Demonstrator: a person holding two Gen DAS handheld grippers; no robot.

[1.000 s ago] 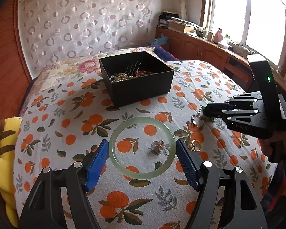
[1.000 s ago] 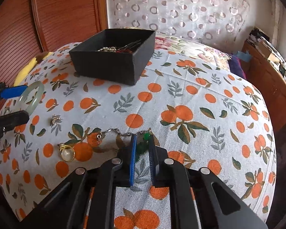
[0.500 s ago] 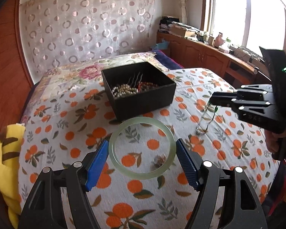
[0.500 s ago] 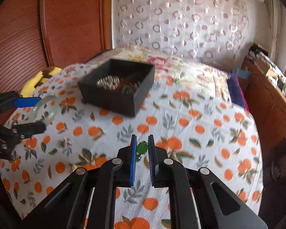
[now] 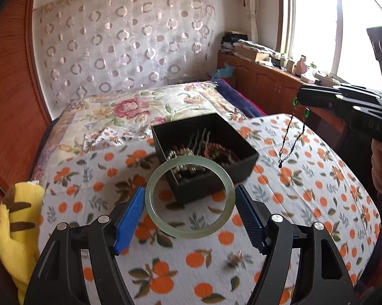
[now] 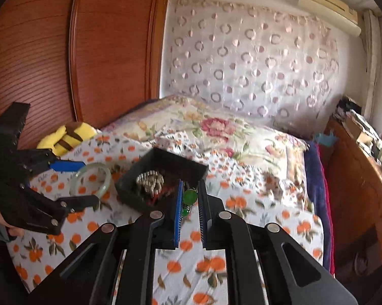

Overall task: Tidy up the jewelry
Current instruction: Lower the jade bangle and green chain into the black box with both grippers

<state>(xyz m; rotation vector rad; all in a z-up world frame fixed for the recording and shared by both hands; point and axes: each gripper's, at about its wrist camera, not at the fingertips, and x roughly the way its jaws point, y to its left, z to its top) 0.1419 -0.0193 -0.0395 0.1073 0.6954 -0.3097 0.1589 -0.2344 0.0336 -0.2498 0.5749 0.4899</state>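
My left gripper (image 5: 189, 198) is shut on a pale green jade bangle (image 5: 226, 178) and holds it in the air in front of the black jewelry box (image 5: 241, 142). The box holds beads and hairpins. My right gripper (image 6: 190, 195) is shut on a chain necklace with green stones (image 6: 190, 196); in the left wrist view the necklace (image 5: 288, 139) hangs from it, right of the box. The box (image 6: 188, 164) lies just beyond my right gripper. The bangle (image 6: 107, 183) and left gripper (image 6: 86, 181) show left of the box.
The orange-print cloth (image 5: 318, 190) covers the bed. A small brooch (image 5: 235, 256) lies on it, blurred, below my left gripper. A yellow plush toy (image 5: 15, 228) sits at the left edge. A wooden headboard and a curtained wall stand behind.
Both grippers have risen from the cloth and moved toward the box. The bangle and the necklace have been lifted off the cloth.
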